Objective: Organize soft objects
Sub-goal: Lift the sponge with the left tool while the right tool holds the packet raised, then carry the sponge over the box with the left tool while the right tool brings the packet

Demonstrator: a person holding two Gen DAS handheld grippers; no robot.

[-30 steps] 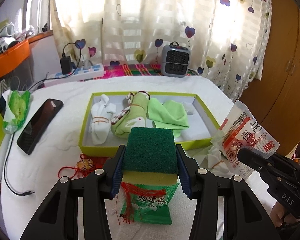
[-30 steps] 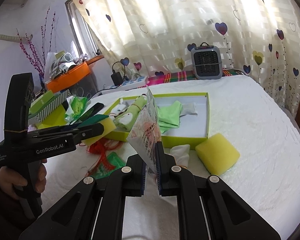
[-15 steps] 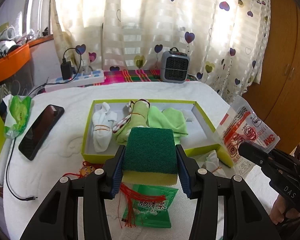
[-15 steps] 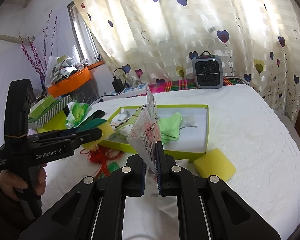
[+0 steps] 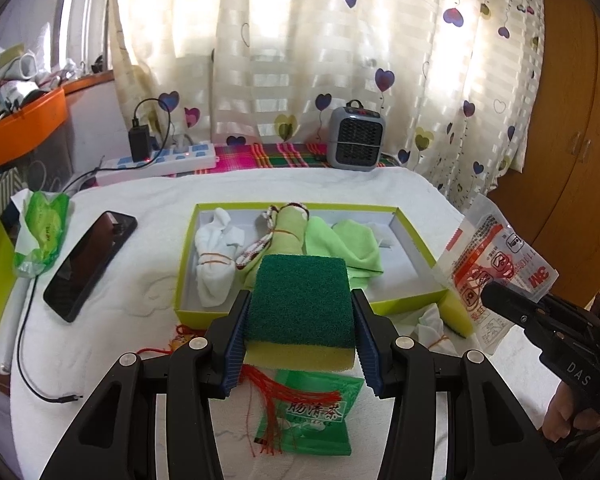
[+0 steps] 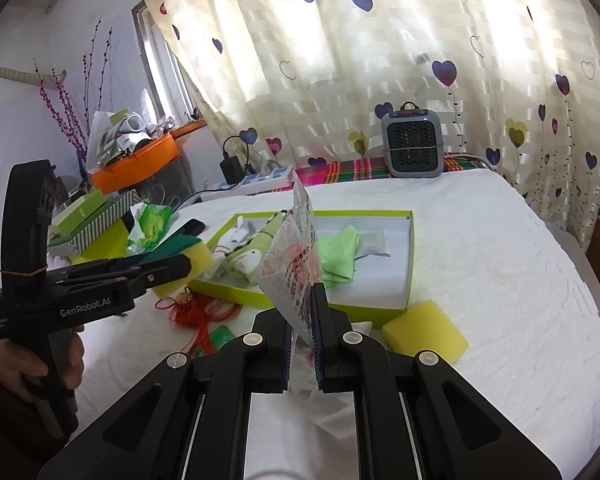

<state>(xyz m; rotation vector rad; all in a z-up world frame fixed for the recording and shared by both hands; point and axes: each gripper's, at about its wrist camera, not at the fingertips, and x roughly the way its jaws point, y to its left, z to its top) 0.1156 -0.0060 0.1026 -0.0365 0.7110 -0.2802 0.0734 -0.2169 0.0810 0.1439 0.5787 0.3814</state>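
Note:
My left gripper [image 5: 299, 320] is shut on a sponge [image 5: 302, 280] with a dark green scouring top and a yellow body, held above the near rim of the lime-edged box [image 5: 416, 240]. In the box lie a tied white sock bundle [image 5: 216, 264], a rolled pale green cloth [image 5: 288, 232] and a folded green cloth [image 5: 352, 244]. My right gripper [image 6: 305, 320] is shut on the lower edge of a clear mask packet [image 6: 292, 256] with red print, which stands upright before the box. The left view shows that packet [image 5: 496, 256] to the right of the box.
A plain yellow sponge [image 6: 424, 330] and a small white bundle [image 5: 432, 328] lie by the box's near right corner. A green tea sachet [image 5: 316, 412] and a red tassel charm [image 6: 192, 308] lie under my left gripper. A phone [image 5: 90, 264] lies left; a heater [image 5: 356, 138] stands behind.
Both views have drifted slightly, so the box and heater sit a little lower in the picture. Both grips are unchanged.

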